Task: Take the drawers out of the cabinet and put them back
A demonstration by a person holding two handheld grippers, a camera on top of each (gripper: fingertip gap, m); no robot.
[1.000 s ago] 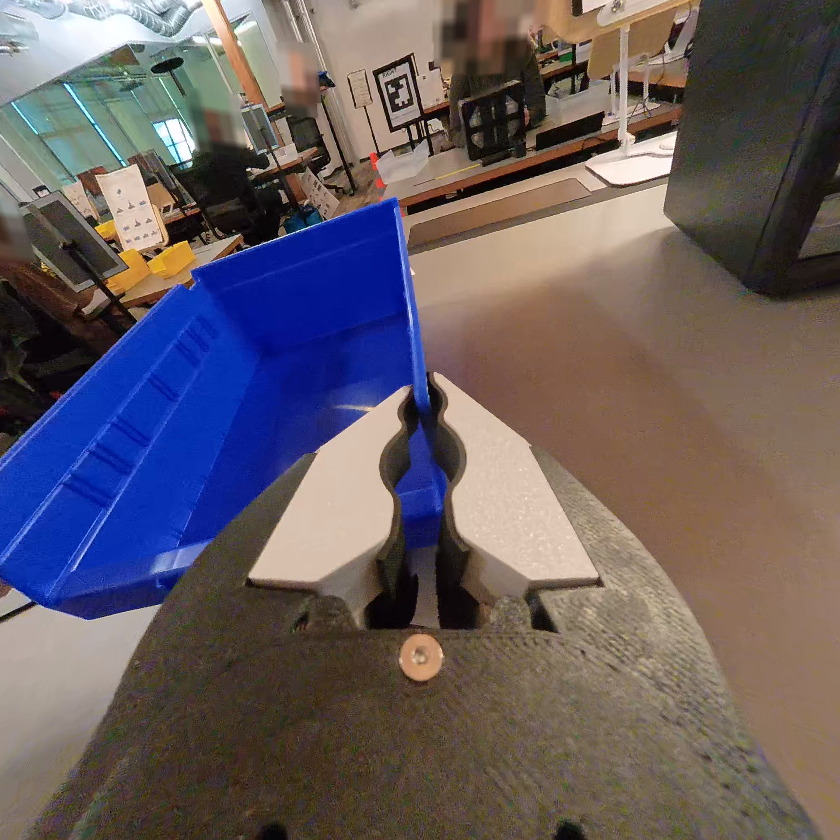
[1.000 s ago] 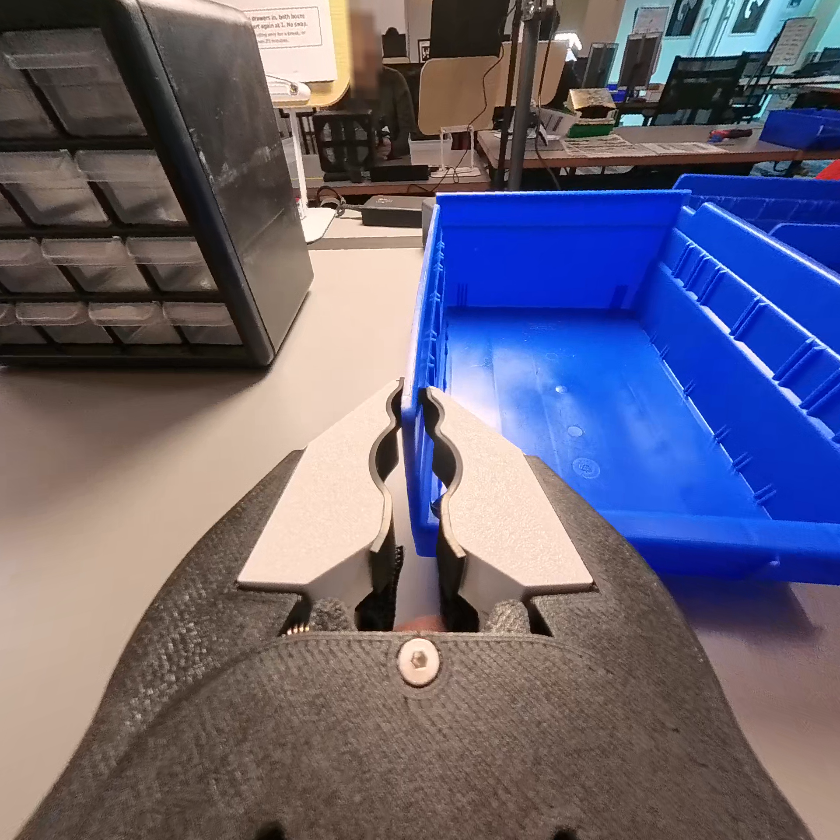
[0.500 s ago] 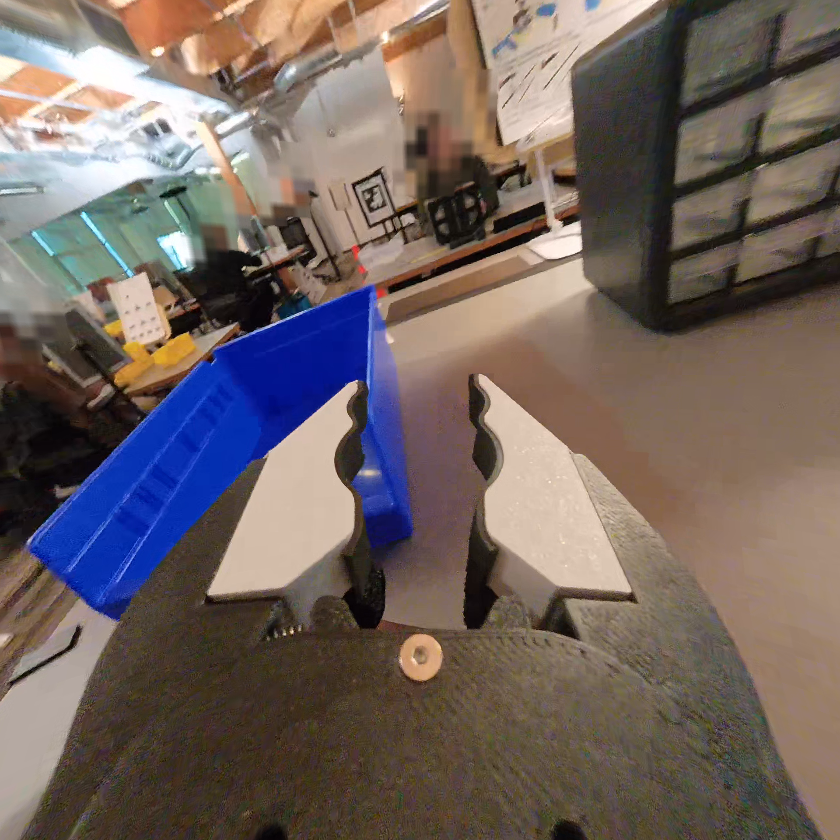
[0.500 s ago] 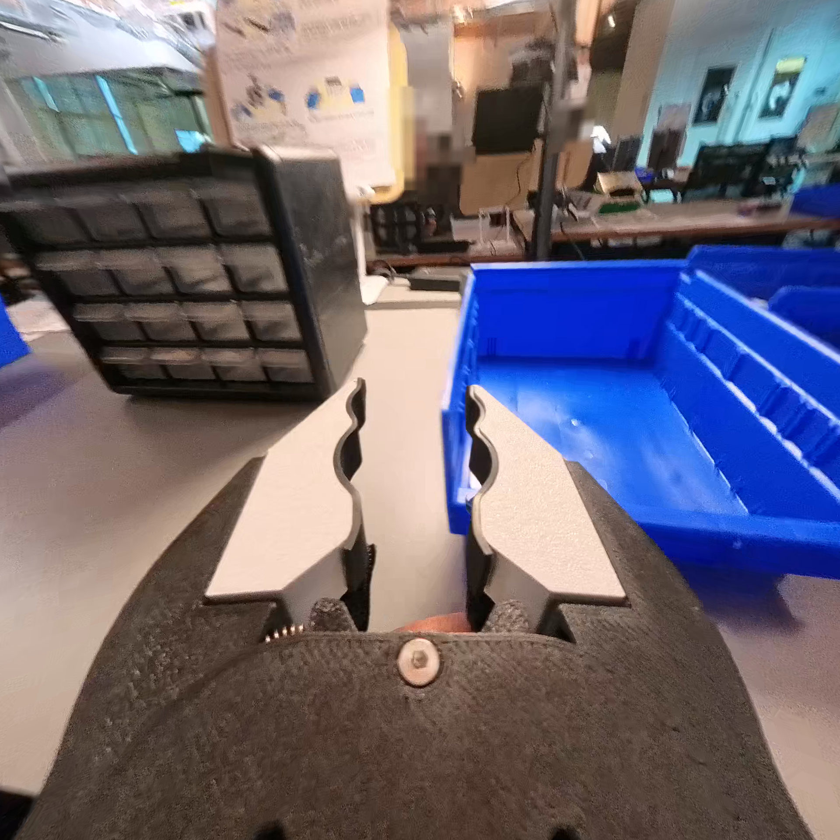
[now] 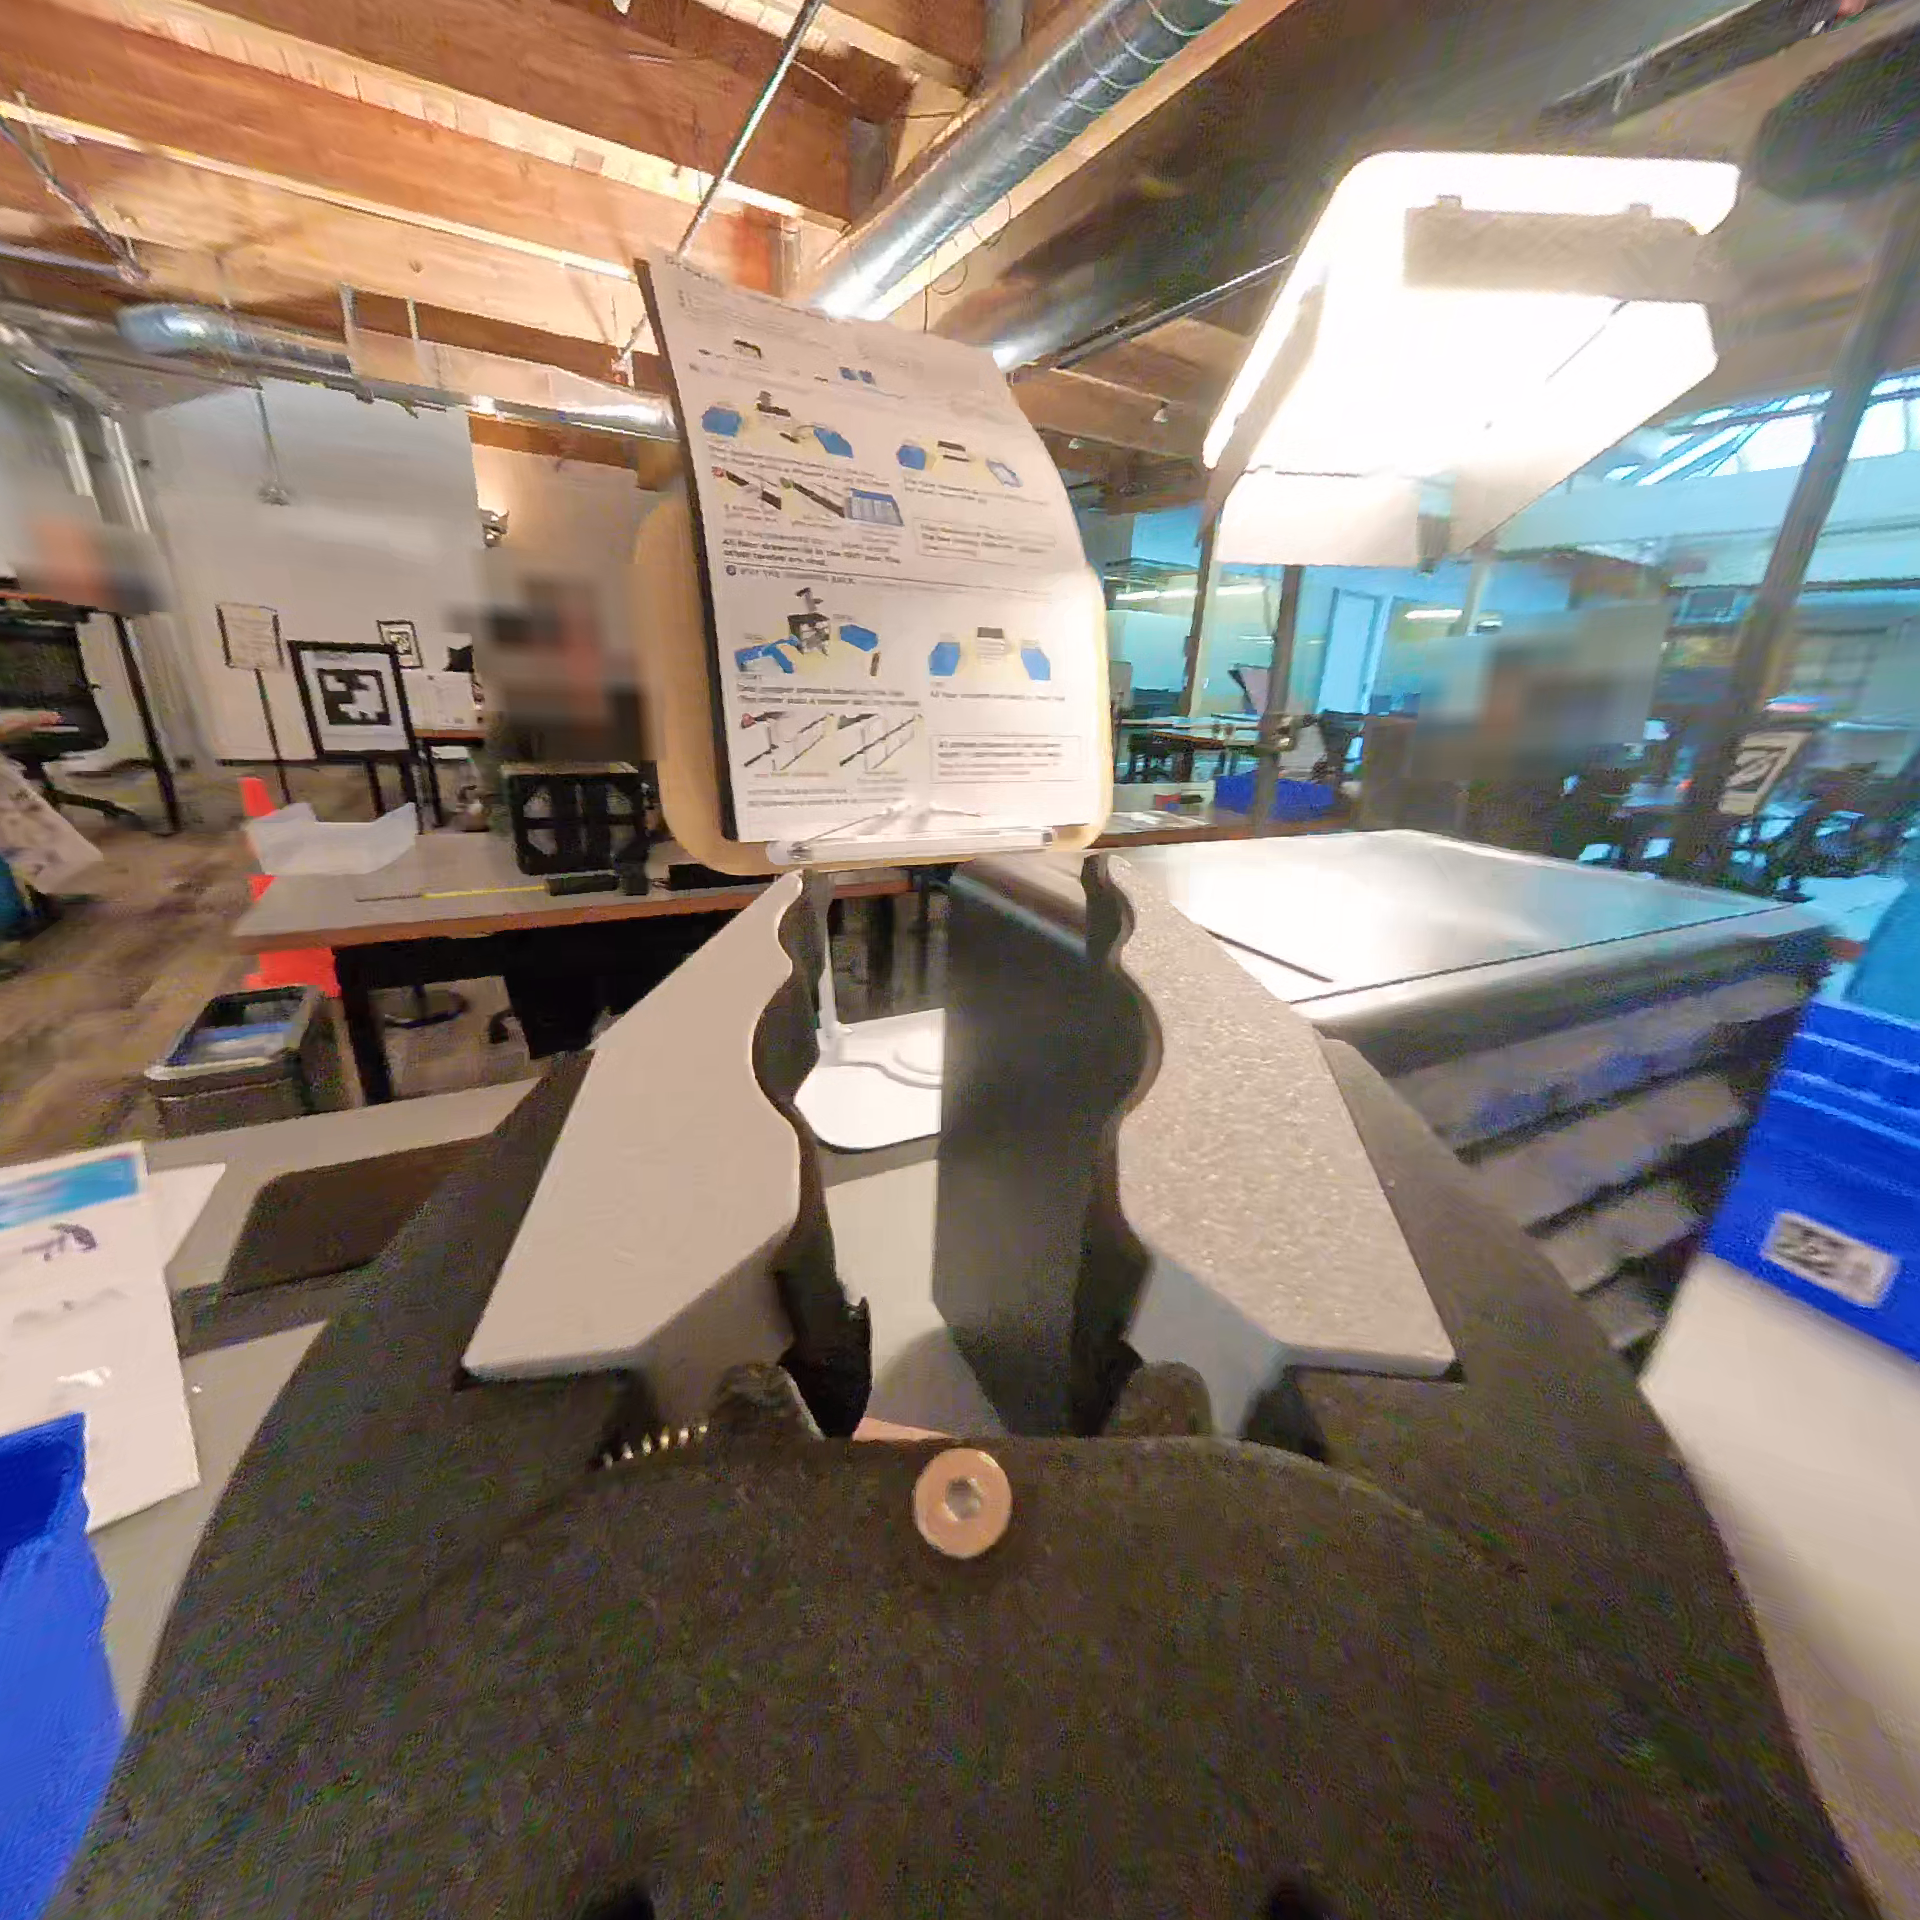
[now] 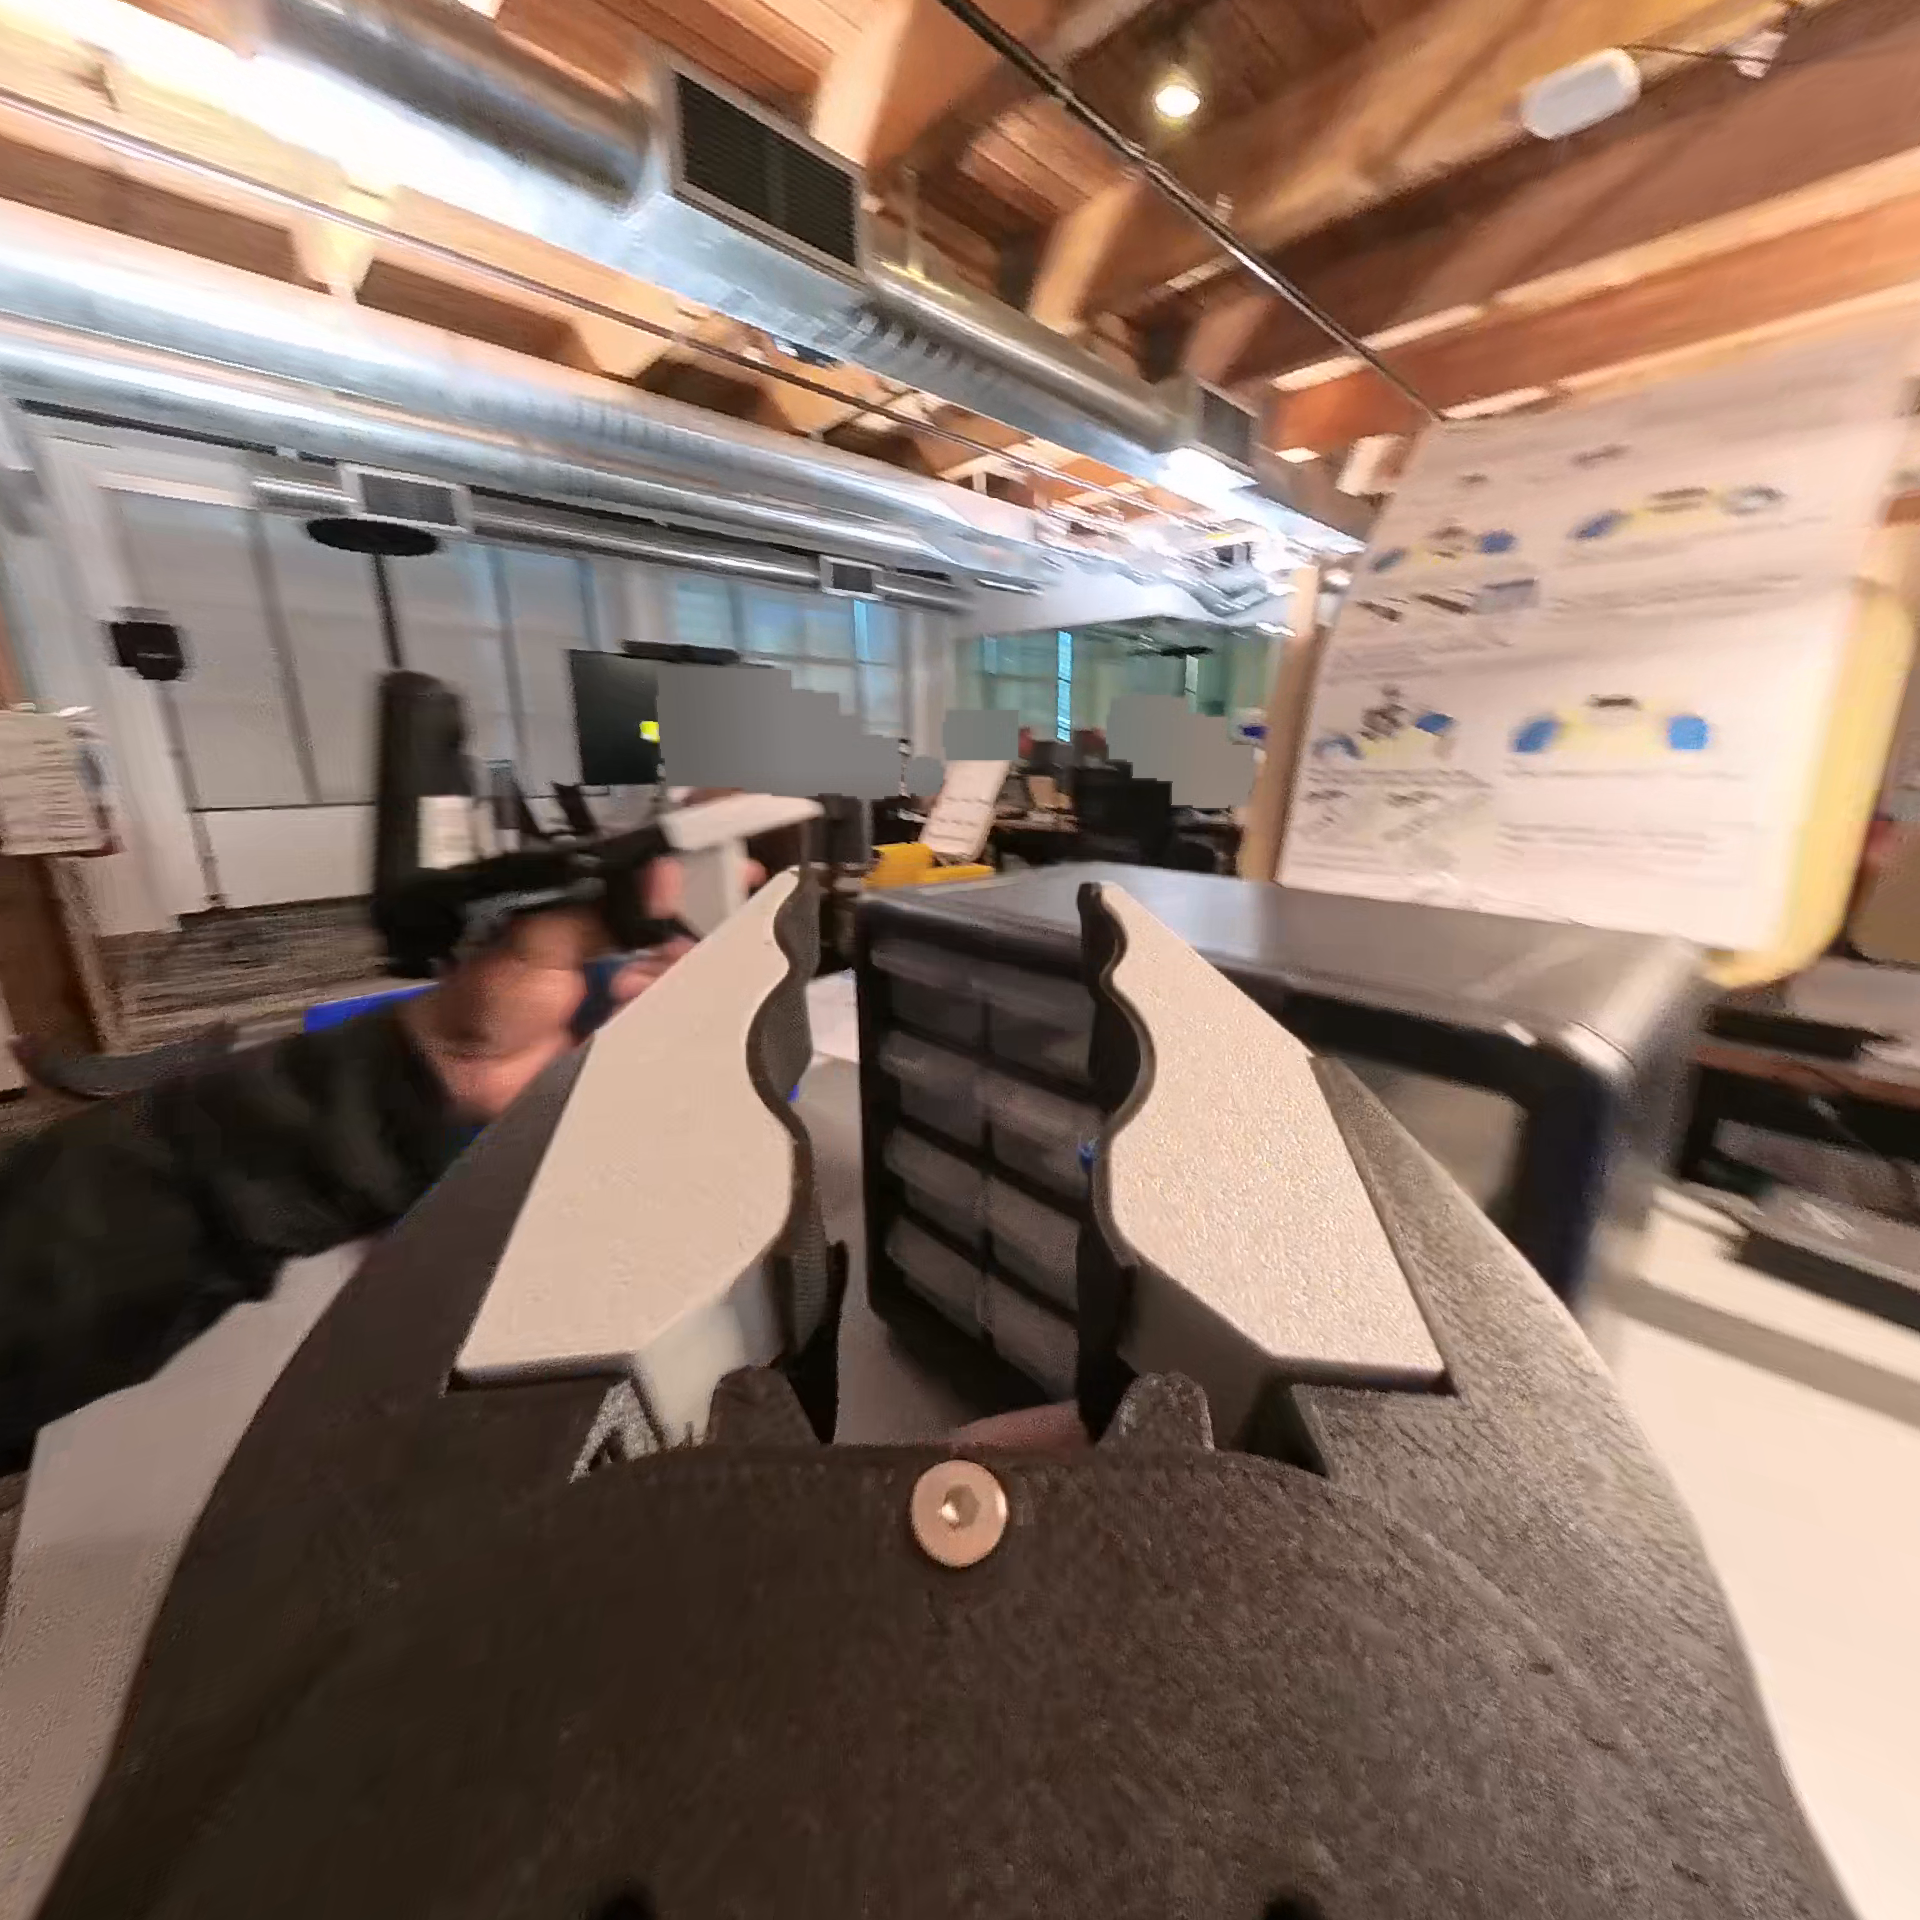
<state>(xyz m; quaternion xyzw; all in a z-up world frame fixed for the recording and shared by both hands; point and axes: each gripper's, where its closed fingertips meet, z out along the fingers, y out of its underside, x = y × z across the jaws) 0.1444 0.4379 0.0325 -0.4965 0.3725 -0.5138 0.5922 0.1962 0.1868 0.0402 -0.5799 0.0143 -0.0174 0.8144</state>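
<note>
Left gripper (image 5: 943, 883): black, coarse-textured printed housing; two pale grey wedge-shaped fingers (image 5: 665, 1143) with wavy black inner pads. One silver hex-socket screw (image 5: 961, 1503) at centre; a small coil spring (image 5: 655, 1441) shows at the left finger's base.

Right gripper (image 6: 940, 888): same build, same central screw (image 6: 958, 1512).

The right wrist view shows the person's hand (image 6: 520, 997), blurred, with a black sleeve (image 6: 177, 1195).

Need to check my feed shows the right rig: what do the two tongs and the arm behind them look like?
Both tongs, left and right, have a textured black body, a silver bolt and pale grey fingers with wavy black pads. The right view shows a black sleeve.
</note>
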